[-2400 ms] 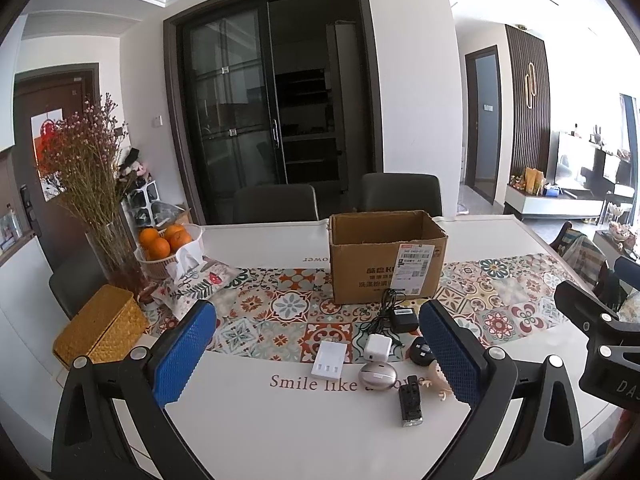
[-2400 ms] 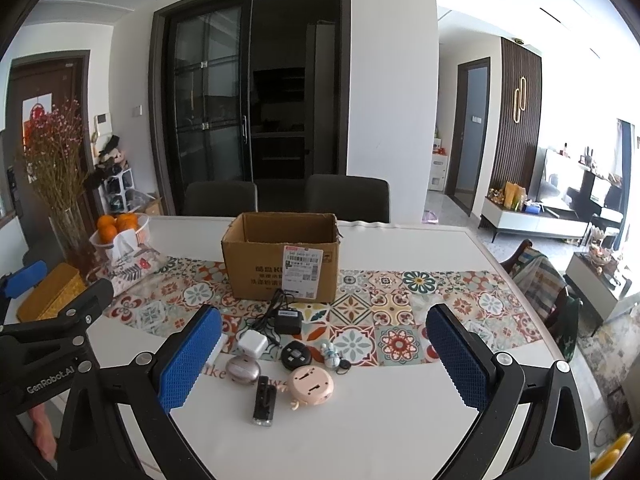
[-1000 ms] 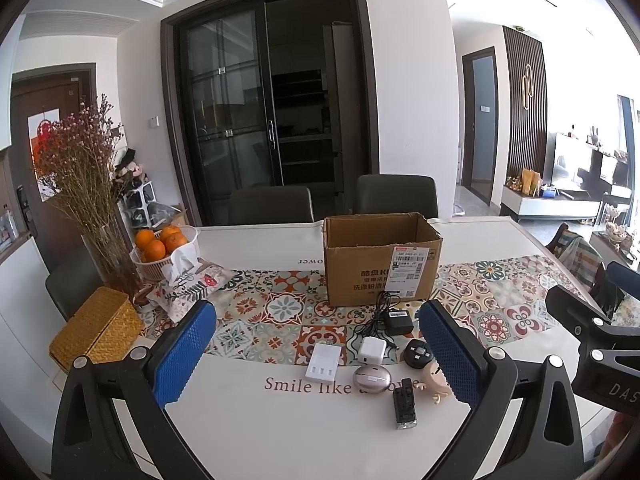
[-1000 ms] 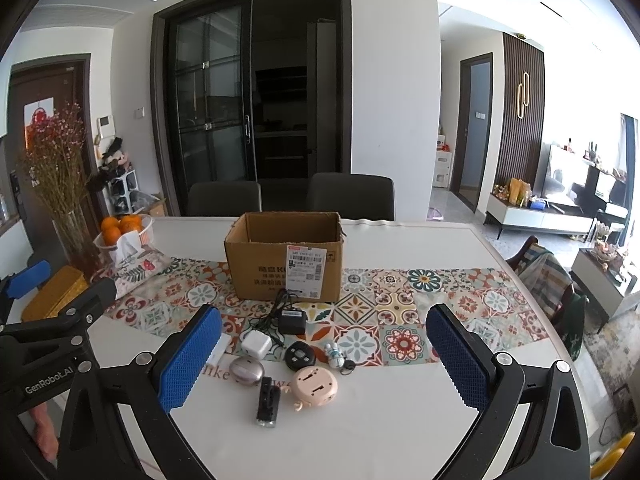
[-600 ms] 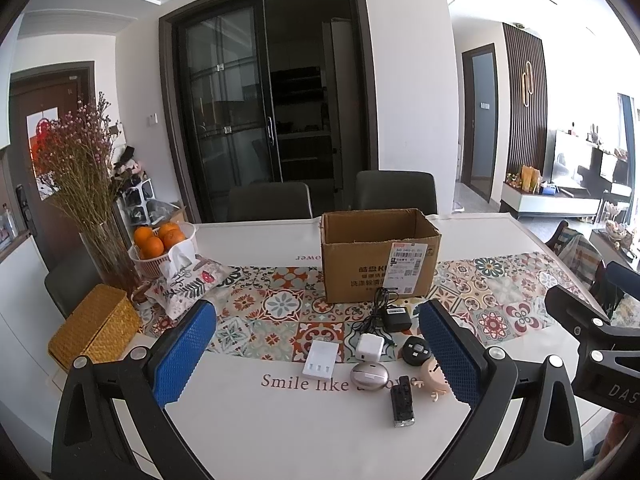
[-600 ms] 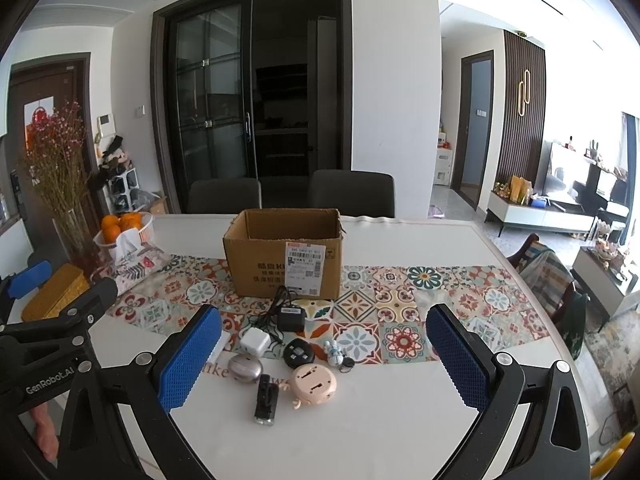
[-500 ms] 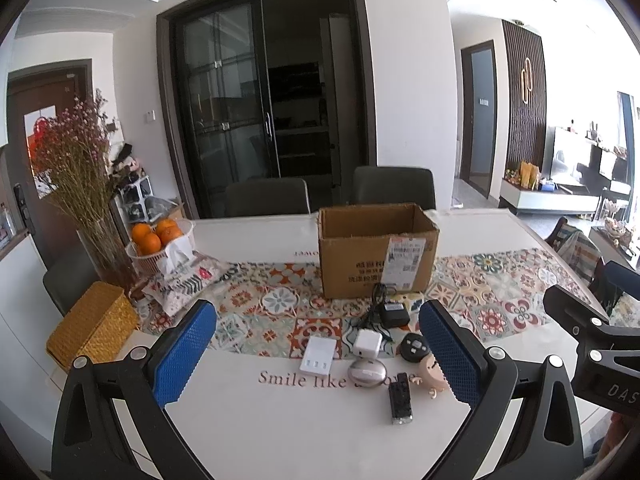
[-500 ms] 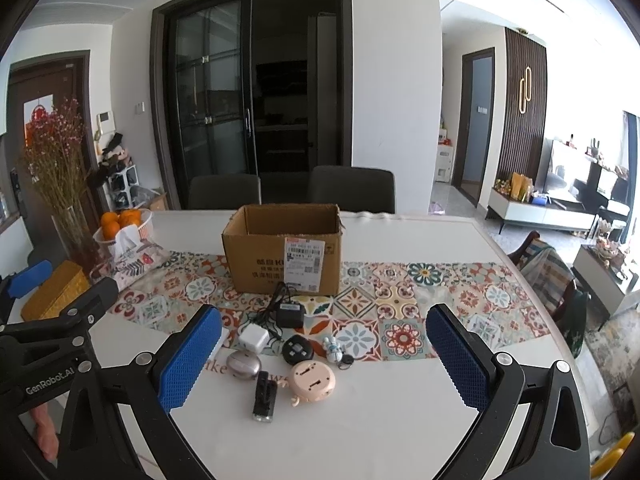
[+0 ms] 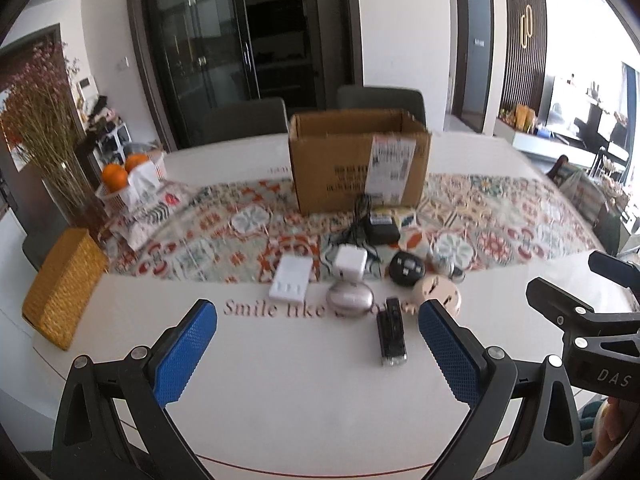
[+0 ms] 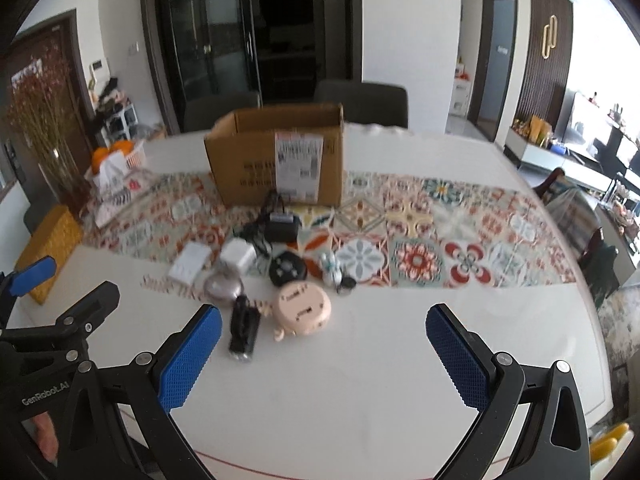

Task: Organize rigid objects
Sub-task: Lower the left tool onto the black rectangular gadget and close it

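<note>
I hold one pair of tongs in each hand, above the near edge of a white table. My left tongs are spread wide and hold nothing. My right tongs are spread wide too, and they hold nothing.

A brown cardboard box stands in the middle of the table, on a bright patterned runner. Its top is open. It has a white paper label on its front.

The little hard things lie in a bunch in front of the box. A black charger with a dark cord sits closest to the box. Just in front of it is a white cube plug. Left of the plug lies a flat white block. A shiny silver oval touches the plug's near side. A round black thing lies right of the plug. A round pink thing lies in front of the black one. A small white figure stands just beside them, but it is too blurry to make out. A long black stick lies nearest to me, on the bare white top.

Far on the left I see a yellow woven box, a basket of oranges and a vase of dried flowers.
</note>
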Available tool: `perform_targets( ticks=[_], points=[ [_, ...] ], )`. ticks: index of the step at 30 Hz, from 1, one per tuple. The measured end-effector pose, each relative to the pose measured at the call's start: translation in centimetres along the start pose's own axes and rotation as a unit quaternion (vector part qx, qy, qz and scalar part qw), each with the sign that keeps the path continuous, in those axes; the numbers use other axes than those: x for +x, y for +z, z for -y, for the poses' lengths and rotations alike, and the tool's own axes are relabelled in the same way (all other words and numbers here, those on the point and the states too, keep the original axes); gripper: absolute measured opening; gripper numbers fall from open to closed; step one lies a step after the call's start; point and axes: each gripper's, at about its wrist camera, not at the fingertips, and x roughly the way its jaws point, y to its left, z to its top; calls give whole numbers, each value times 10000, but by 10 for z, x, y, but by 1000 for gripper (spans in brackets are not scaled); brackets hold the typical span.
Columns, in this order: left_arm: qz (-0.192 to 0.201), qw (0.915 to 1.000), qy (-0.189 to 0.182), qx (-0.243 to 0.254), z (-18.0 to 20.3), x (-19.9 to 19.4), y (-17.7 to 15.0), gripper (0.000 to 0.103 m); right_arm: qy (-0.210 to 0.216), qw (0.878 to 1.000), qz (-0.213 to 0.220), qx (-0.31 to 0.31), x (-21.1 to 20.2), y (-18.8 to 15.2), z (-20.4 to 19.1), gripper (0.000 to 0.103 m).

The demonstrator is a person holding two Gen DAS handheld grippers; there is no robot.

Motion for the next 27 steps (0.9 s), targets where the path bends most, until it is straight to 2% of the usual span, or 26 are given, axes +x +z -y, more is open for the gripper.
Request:
perform_targets(
  ticks=[9, 11, 14, 18, 24, 27],
  points=[
    [-208, 9997, -2, -95, 21, 46, -26, 99, 46, 9985, -534, -73, 50, -20, 20, 102],
    [-373, 9993, 22, -98, 27, 60, -32, 93, 65, 9980, -625, -73, 60, -23, 24, 102],
    [-631, 9979, -15, -129, 38, 82, -40, 92, 113, 9969, -779, -47, 75, -29, 30, 102],
    [-784, 9966, -40, -242, 47, 100, -48, 89, 210, 9950, -972, 2, 92, -36, 36, 102],
    [-942, 9950, 109, -304, 57, 124, -57, 83, 201, 9928, -1183, 36, 112, -43, 43, 102],
    [-869, 9953, 291, -318, 59, 126, -59, 83, 159, 9927, -1193, -36, 118, -44, 43, 102]
  ],
)
